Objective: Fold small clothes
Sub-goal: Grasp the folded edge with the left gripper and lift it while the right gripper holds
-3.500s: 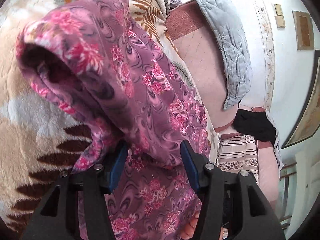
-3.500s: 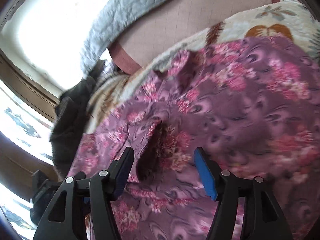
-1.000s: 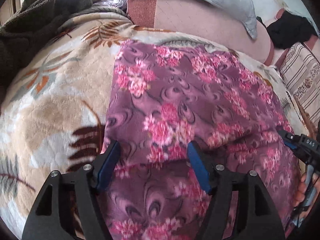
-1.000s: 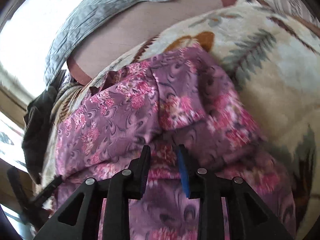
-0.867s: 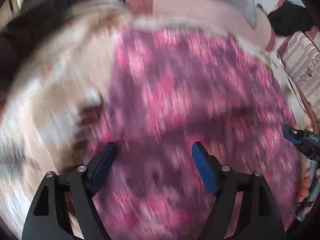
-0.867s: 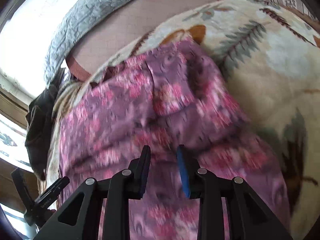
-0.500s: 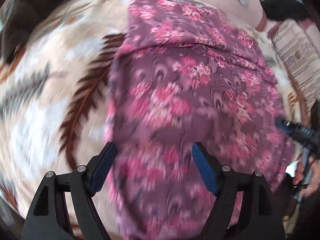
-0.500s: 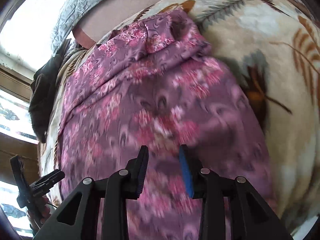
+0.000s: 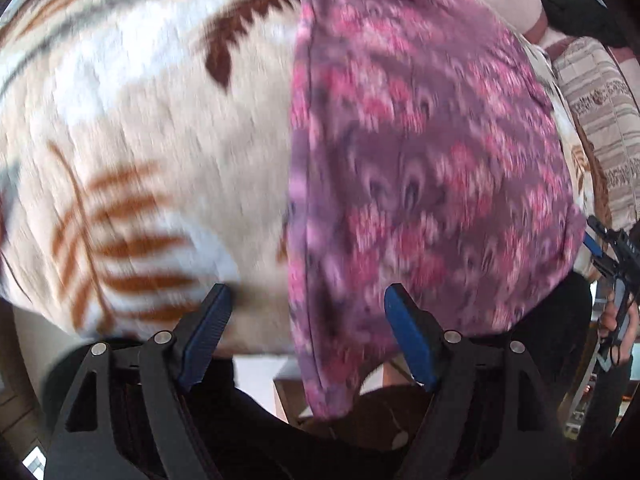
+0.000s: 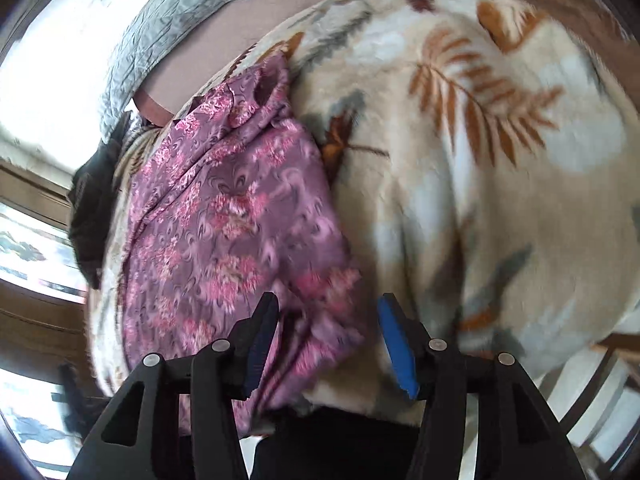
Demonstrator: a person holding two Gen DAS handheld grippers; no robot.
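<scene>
A purple garment with pink flowers [image 9: 420,152] lies flat on a cream blanket with a leaf pattern [image 9: 140,140], and its near end hangs over the bed's front edge. My left gripper [image 9: 306,320] is open above the garment's near left edge, and the hem runs between its blue pads without touching them. In the right wrist view the garment [image 10: 224,208] lies to the left. My right gripper [image 10: 326,332] hovers over the near right corner. Its jaws are opening, with the corner between them and not pinched. The right gripper [image 9: 612,248] also shows at the left view's far right.
A grey quilted cover [image 10: 180,12] and a pink sheet [image 10: 248,28] lie at the far side. A dark garment [image 10: 92,200] is heaped beyond the purple one. A striped cushion [image 9: 600,120] is at the right. The bed's front edge and the floor are just below the grippers.
Both grippers have pulled back from the garment's middle to its near end, the left toward its left edge and the right toward its right corner. The right jaws have widened.
</scene>
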